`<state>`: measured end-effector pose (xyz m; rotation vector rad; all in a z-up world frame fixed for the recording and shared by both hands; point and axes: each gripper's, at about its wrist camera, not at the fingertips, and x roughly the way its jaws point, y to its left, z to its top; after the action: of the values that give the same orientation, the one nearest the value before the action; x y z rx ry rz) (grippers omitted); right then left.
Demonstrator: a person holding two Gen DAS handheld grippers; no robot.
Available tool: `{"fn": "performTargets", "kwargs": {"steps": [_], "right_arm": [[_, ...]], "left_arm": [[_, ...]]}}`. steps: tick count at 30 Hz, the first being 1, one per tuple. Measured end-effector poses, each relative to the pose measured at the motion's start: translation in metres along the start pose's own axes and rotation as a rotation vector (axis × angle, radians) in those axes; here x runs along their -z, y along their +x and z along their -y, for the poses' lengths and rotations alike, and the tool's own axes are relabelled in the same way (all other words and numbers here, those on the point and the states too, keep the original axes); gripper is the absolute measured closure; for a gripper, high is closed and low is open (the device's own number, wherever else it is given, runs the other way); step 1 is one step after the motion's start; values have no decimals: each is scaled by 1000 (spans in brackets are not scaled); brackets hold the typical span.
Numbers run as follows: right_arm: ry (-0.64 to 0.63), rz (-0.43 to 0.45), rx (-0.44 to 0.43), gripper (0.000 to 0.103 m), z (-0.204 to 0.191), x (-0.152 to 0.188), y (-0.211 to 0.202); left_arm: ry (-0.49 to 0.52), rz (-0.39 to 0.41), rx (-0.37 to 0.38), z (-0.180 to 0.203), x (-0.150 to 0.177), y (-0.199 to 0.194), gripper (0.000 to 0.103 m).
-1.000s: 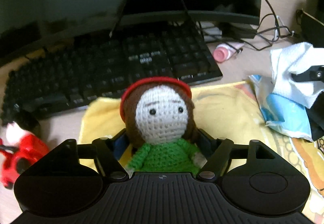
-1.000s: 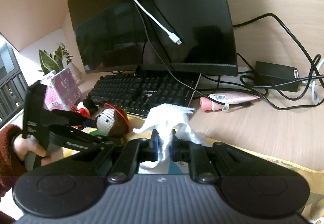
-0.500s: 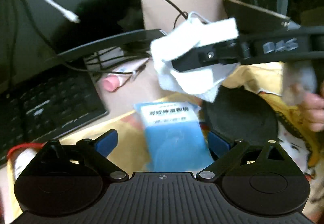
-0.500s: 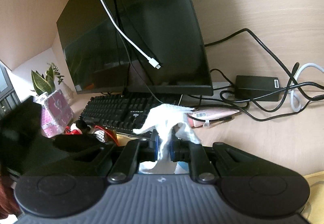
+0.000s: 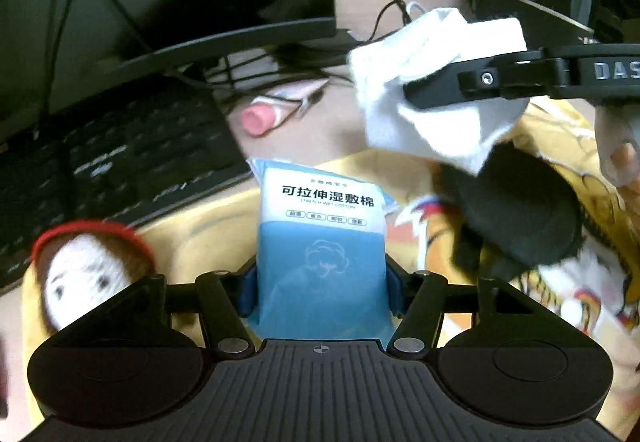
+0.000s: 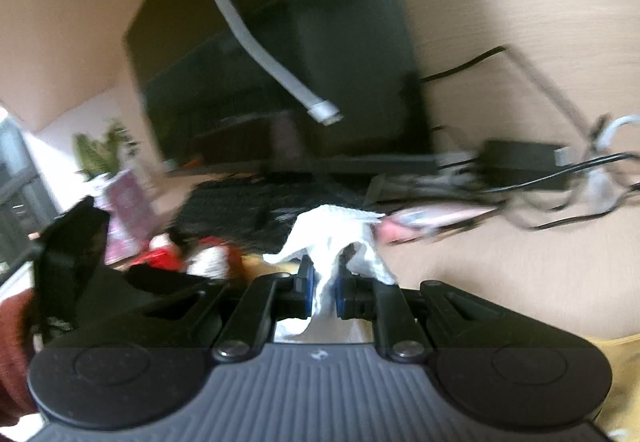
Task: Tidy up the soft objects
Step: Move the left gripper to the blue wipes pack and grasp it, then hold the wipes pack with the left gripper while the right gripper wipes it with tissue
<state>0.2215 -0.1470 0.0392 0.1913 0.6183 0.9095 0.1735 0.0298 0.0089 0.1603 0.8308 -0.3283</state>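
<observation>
White crumpled tissue (image 6: pixel 334 238) is pinched between the fingers of the right gripper (image 6: pixel 322 284), though that view is blurred. A blue wet-cotton pack (image 5: pixel 320 242) is flanked by the left gripper (image 5: pixel 320 282); firm contact cannot be confirmed. A crochet doll (image 5: pixel 86 270) is cut off behind its frame.

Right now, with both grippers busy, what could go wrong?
1. The white tissue is pinched in the right gripper by one thin fold; it may tear or slip out.
2. The left gripper closes on the blue wet-cotton pack at its near end only, so the pack could sag or slide.
</observation>
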Motion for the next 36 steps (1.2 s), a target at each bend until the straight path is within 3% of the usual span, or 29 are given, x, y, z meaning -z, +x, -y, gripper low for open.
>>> {"fn": "performTargets", "kwargs": {"steps": [4, 8, 17, 21, 23, 27, 31, 36], "right_arm": [[-16, -156, -118, 90, -22, 17, 39], [-23, -162, -56, 91, -19, 17, 50], [-53, -151, 190, 90, 11, 7, 52], [-53, -157, 231, 90, 12, 9, 51], [-54, -145, 204, 90, 4, 9, 46], [-55, -139, 39, 90, -24, 8, 39], [-40, -231, -132, 90, -47, 16, 51], [-65, -321, -117, 90, -51, 34, 66]], "left_arm": [[11, -9, 3, 0, 11, -1, 34], [17, -1, 12, 0, 11, -2, 31], [23, 29, 60, 2, 17, -12, 17], [41, 48, 75, 3, 19, -22, 12], [49, 47, 82, 3, 21, -25, 12], [82, 49, 119, 0, 30, -40, 8], [79, 38, 189, -9, 45, -53, 3], [64, 9, 195, -10, 49, -50, 3]]}}
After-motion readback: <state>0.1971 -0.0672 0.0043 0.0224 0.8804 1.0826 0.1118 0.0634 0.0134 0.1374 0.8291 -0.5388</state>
